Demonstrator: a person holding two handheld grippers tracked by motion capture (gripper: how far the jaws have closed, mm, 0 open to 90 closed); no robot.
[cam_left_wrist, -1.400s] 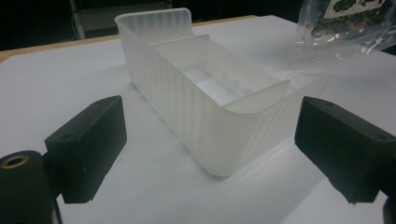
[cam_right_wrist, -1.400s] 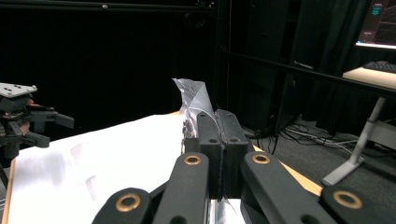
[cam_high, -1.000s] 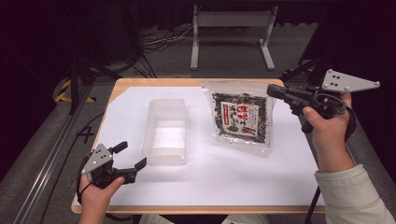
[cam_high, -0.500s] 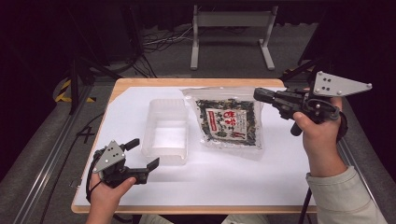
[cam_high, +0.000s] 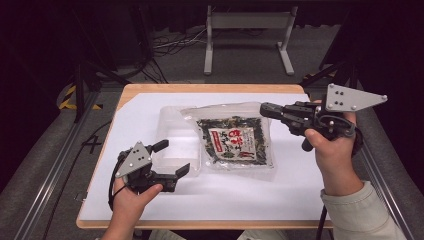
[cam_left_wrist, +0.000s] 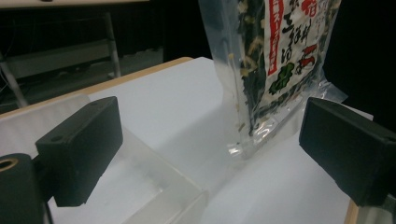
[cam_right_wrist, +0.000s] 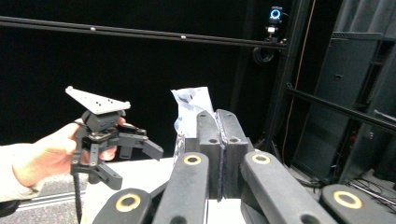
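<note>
A clear bag of dark green seaweed with a red and white label (cam_high: 234, 144) hangs from my right gripper (cam_high: 265, 109), which is shut on its top edge. In the right gripper view the bag's clear top edge (cam_right_wrist: 191, 106) sticks up from between the closed jaws of my right gripper (cam_right_wrist: 217, 122). The bag (cam_left_wrist: 280, 60) stands nearly upright, its bottom corner touching the white sheet. My left gripper (cam_high: 172, 158) is open at the front left, just short of the bag. Nothing sits between the jaws of my left gripper (cam_left_wrist: 212, 154).
A clear plastic tray (cam_high: 175, 134) lies on the white sheet (cam_high: 300, 200), left of the bag and partly behind it; its rim (cam_left_wrist: 159, 189) is right under my left jaws. The wooden table edge (cam_high: 210, 88) runs along the back.
My right gripper has carried the bag leftward and raised it, so it now overlaps the tray. My left gripper has moved right and forward toward the bag.
</note>
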